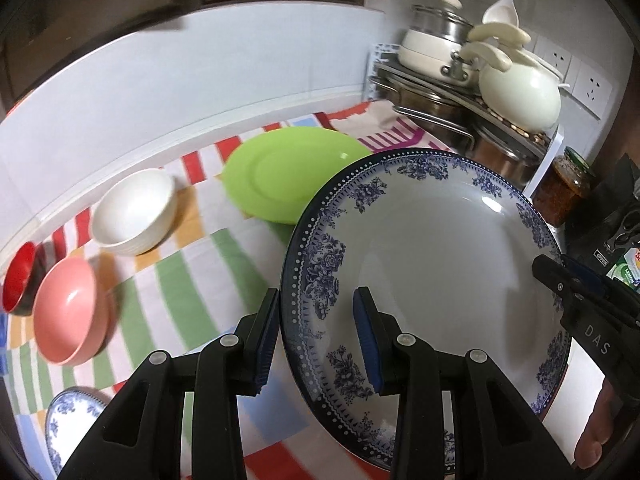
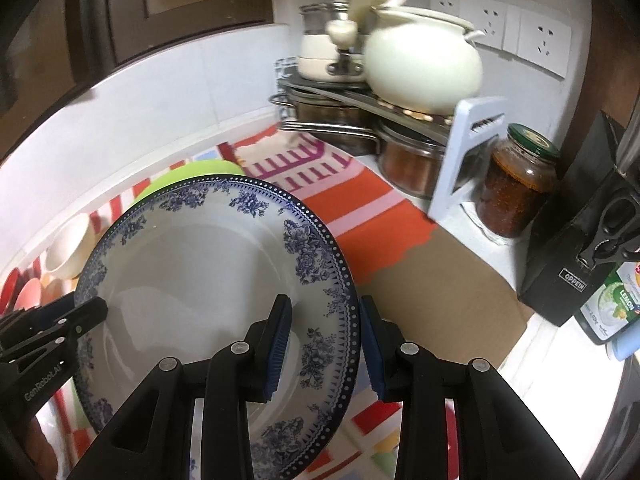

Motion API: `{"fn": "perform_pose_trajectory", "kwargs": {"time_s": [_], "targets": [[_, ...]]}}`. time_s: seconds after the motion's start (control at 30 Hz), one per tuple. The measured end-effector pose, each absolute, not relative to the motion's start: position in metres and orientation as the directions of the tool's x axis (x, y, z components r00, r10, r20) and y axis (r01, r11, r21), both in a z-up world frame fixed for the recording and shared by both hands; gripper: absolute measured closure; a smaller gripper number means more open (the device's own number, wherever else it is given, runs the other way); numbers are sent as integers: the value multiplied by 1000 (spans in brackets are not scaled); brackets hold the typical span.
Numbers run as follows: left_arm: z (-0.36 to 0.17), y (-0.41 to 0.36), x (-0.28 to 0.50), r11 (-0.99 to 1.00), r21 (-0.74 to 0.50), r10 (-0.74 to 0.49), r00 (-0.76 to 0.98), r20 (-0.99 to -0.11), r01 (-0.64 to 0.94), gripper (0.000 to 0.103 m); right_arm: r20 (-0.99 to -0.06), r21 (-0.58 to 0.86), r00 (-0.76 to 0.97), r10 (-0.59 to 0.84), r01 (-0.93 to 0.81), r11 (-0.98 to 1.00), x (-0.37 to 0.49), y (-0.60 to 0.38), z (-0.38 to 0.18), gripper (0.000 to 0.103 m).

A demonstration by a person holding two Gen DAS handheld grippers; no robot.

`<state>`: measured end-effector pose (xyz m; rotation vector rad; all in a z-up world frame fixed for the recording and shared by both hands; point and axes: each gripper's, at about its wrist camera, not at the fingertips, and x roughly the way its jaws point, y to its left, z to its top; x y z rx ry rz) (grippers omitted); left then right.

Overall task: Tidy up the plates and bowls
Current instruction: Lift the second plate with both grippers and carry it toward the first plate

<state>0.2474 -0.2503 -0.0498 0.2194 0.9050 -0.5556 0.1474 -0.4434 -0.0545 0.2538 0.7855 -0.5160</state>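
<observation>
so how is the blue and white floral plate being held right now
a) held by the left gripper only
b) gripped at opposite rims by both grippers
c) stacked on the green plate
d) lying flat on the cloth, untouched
b: the left gripper clamps one rim of the blue and white floral plate while the right gripper clamps the opposite rim, and the plate is tilted above the striped cloth, apart from the green plate.

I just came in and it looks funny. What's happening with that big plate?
A person holds a gripper in each hand, and both grip the blue-and-white plate by opposite rims: the left gripper and the right gripper. The plate is lifted above the striped cloth, near the green plate and the bowls.
</observation>
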Motion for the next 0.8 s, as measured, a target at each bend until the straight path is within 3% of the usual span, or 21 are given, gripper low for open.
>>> {"fn": "perform_pose_trajectory", "kwargs": {"time_s": [0.8], "targets": [[-39, -102, 230, 905, -59, -308, 553, -774, 422, 66, -702, 8, 656, -277, 396, 918, 145, -310, -37, 67]]}}
